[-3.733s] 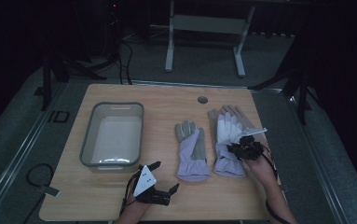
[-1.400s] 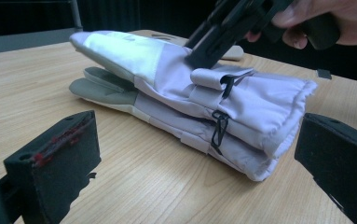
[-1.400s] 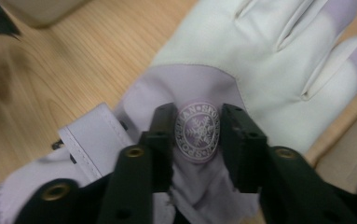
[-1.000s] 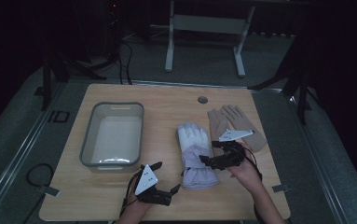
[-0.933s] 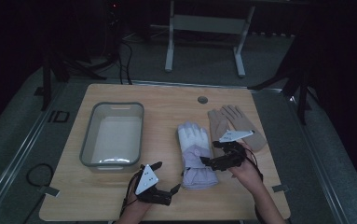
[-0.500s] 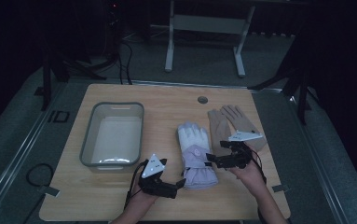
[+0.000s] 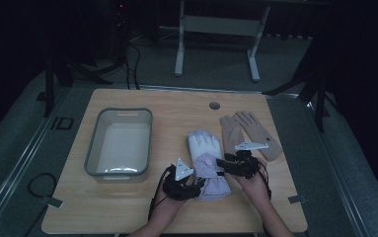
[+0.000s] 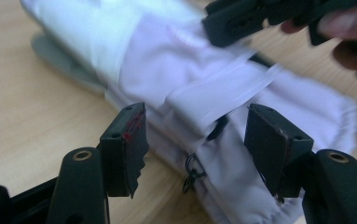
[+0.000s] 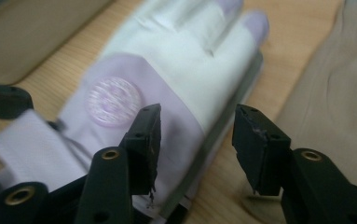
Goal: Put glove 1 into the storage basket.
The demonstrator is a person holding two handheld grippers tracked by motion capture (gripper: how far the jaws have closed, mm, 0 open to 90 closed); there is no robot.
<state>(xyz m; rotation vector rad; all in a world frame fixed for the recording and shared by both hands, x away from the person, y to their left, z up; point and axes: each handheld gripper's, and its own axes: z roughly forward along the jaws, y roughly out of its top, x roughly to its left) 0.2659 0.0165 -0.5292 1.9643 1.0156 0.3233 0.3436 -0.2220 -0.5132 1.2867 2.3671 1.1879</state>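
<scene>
Now left gripper [image 7: 200, 186] moved onto white-lilac gloves [image 7: 207, 160].

Legible text: letters "ID" on grey floor mat [image 7: 58, 123] left of counter [image 7: 176, 106]. Round emblem on white-and-lilac glove [image 9: 113, 100]: pattern blurred, unreadable.

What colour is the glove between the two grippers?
White with pale lilac glove, clearest in the right gripper view.

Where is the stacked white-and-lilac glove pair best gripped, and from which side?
Probably at the lilac cuff end of the white-and-lilac fabric glove pair, from the person's near side: it lies flat with fingers pointing away, and the cuff's layered edge faces the open left tool.
</scene>
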